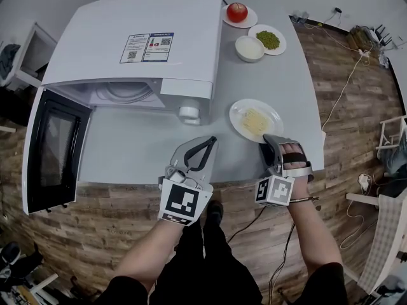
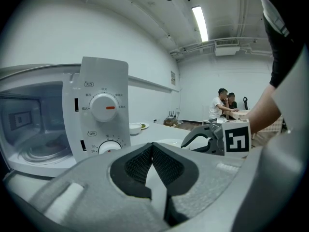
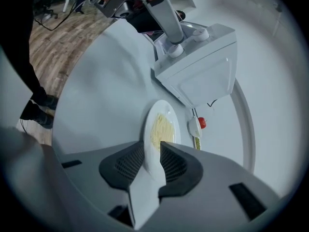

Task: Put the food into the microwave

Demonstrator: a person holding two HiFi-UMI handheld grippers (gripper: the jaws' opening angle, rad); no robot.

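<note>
The plate (image 1: 238, 117) of noodles (image 1: 253, 122) lies on the table (image 1: 140, 154), to the right of the open microwave (image 1: 127, 37). The right tongs (image 1: 272, 138) pinch its near rim. The left tongs (image 1: 210, 141) are closed and hold nothing. The grasp seems to be the step in hand; next the plate needs lifting level and carrying left into the cavity.

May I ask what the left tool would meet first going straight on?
Probably the white bowl far ahead; the line seems to pass between the control panel and the plate, depth unclear.
</note>
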